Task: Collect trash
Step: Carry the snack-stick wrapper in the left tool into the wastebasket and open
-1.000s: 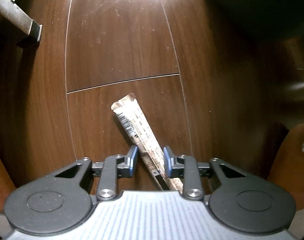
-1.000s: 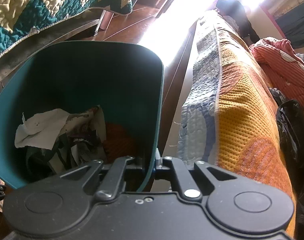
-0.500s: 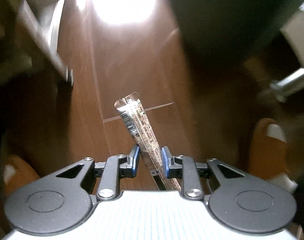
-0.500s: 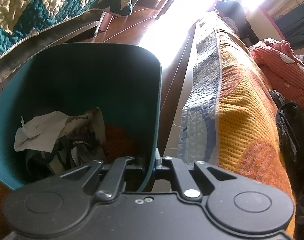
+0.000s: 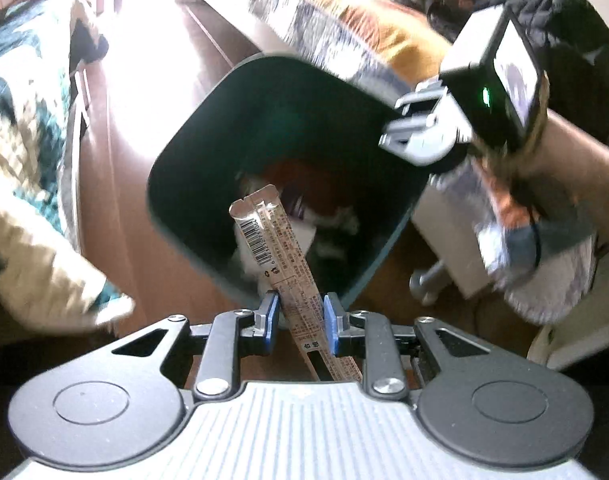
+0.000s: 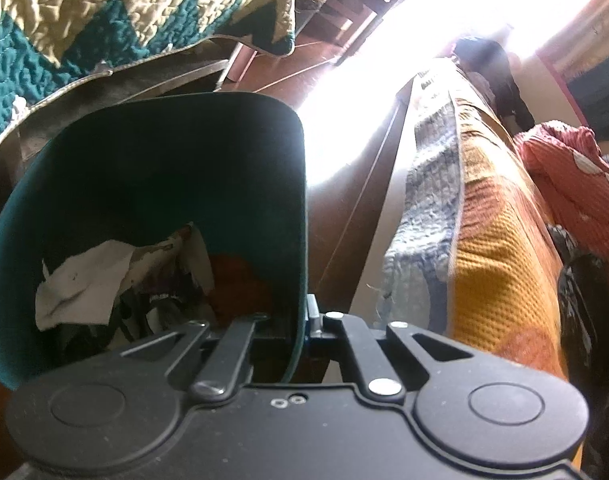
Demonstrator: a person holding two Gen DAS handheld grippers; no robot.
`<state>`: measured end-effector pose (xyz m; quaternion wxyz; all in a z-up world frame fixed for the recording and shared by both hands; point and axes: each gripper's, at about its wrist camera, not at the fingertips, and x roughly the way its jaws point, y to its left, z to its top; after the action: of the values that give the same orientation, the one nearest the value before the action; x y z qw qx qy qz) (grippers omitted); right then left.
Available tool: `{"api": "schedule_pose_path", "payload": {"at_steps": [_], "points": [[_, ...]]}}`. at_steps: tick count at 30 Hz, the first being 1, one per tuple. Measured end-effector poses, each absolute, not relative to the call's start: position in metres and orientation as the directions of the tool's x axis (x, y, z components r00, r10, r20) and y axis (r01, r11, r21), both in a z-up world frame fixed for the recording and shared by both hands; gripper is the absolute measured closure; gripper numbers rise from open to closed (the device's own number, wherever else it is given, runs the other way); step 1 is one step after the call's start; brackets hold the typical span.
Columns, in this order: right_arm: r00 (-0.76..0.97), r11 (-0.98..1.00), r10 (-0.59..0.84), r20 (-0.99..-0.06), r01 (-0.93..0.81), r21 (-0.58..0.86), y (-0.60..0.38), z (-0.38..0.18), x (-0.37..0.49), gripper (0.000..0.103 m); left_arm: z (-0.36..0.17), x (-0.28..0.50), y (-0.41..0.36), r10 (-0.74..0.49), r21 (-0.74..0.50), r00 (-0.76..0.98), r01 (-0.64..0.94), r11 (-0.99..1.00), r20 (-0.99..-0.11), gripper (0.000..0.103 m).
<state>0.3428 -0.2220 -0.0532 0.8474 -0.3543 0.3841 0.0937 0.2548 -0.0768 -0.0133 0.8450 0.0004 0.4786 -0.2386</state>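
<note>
Left claw (image 5: 298, 318): blue pads clamped on a long wrapper (image 5: 280, 256), barcode end up. The wrapper slants up and left from the pads; its top end shows against the open mouth of the bin (image 5: 176, 184). Whether it has crossed the rim I cannot tell.

Right claw (image 6: 304, 320): closed on the bin's right wall (image 6: 300, 216), one finger inside, one outside. The bin, dark teal, is held tilted with its mouth toward the left claw. In the left view a camera block (image 5: 500, 76) and the person's forearm (image 5: 576, 156) sit at the bin's right corner.

Inside the bin: white paper (image 6: 84, 276), crumpled printed scraps (image 6: 172, 276), something orange-brown (image 6: 240, 284) at the bottom.

Floor (image 6: 344, 216): dark brown wood planks, running in a narrow aisle between two beds. Strong white glare from the far end washes out the boards there.

Left of the aisle, a bed with a teal-and-cream zigzag quilt (image 6: 104, 12), its edge hanging over a metal frame. Right of the aisle, a bed with an orange-and-grey blanket (image 6: 492, 256) hanging down its side, just beside the bin. Farther along that bed, a red cloth (image 6: 564, 168) and dark clothing (image 6: 500, 76). Left view is motion-blurred at the edges.
</note>
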Motion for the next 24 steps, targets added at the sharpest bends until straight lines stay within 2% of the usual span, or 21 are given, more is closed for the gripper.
{"api": "schedule_pose_path", "payload": {"at_steps": [9,15,20,24], "points": [[0.686,0.734,-0.078,-0.723,-0.451,-0.508,-0.22,-0.05,0.348,0.1,-0.038,0.346,-0.124,-0.338,-0.219,0.469,0.291,0.931,-0.816,0.079],[0.669,0.774,-0.082,-0.739,-0.424,-0.47,-0.233,-0.049,0.364,0.099,-0.078,0.38,-0.143,-0.258,-0.18,0.389,0.225,0.957,-0.884,0.079],[0.651,0.806,-0.108,-0.752,-0.386,-0.449,-0.247,-0.051,0.371,0.099,-0.103,0.399,-0.16,-0.246,-0.181,0.301,0.228,0.957,-0.921,0.079],[0.639,0.813,-0.135,-0.757,-0.365,-0.454,-0.257,-0.055,0.37,0.098,-0.107,0.405,-0.169,-0.234,-0.157,0.3,0.26,0.953,-0.925,0.079]]}}
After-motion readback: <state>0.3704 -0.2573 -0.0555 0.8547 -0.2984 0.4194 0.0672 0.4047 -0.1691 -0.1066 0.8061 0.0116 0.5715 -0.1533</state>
